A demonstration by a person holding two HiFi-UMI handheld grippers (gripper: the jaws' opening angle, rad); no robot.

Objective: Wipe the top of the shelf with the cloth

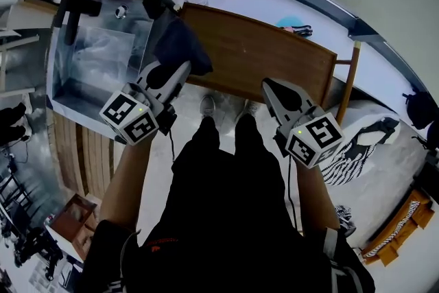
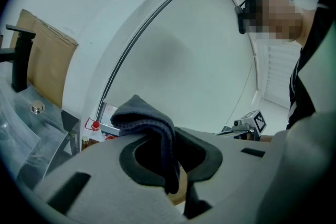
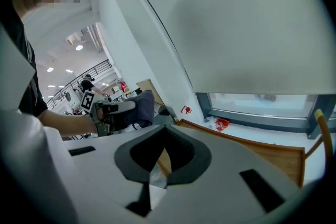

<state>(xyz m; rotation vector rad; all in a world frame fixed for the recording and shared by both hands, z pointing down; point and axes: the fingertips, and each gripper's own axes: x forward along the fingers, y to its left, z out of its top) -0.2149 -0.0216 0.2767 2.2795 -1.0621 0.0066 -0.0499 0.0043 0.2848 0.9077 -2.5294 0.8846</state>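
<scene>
Your left tongs clamp the grey cloth at the wooden shelf's left end, right tongs closed on nothing; wiping looks unstarted, so next press the cloth down and sweep rightward.

Left of the left tool stands a stainless steel sink basin with a black tap, ahead of that tool a plain white wall rises above a grey-framed window, and a pale grey floor lies beneath it.
</scene>
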